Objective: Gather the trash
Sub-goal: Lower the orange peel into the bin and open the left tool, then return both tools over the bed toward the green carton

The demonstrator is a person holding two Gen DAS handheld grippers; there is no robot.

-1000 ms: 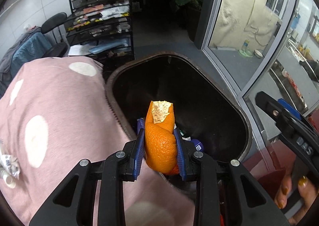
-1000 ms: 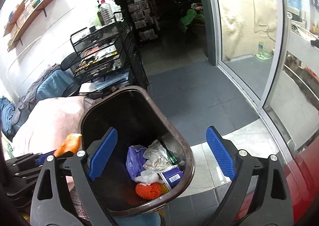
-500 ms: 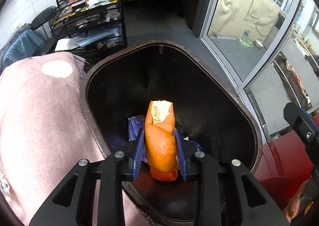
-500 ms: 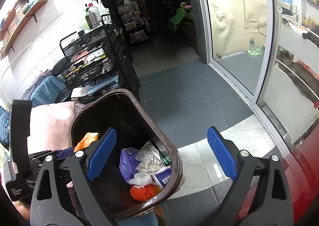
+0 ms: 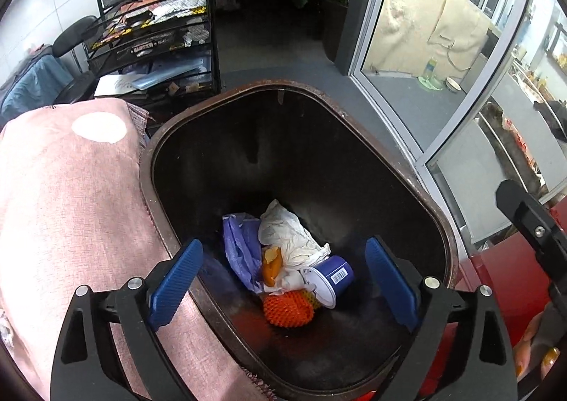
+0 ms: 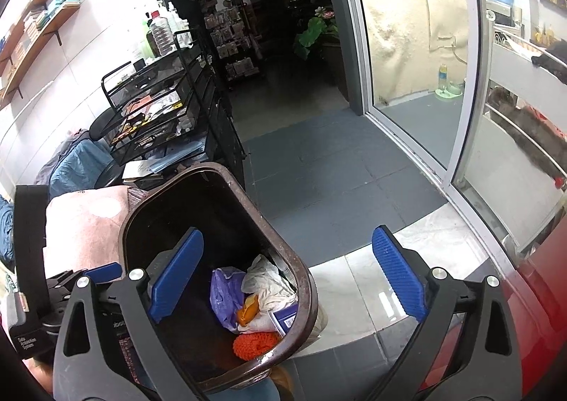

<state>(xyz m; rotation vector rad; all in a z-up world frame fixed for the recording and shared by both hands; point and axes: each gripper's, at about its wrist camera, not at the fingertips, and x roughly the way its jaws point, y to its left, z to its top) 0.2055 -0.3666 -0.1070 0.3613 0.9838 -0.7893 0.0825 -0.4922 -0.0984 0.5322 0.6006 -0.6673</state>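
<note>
Dark brown bin [image 5: 354, 124]; pink cloth [image 5: 71, 195] with 1 white spot, maybe more.

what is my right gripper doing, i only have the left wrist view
Observer: The right gripper is wide open, with nothing between its fingers.
Operator: where is it relative to the bin
Observer: It hangs across the right rim of the bin, with one finger over the trash inside and the other over the pale floor tile.
</note>
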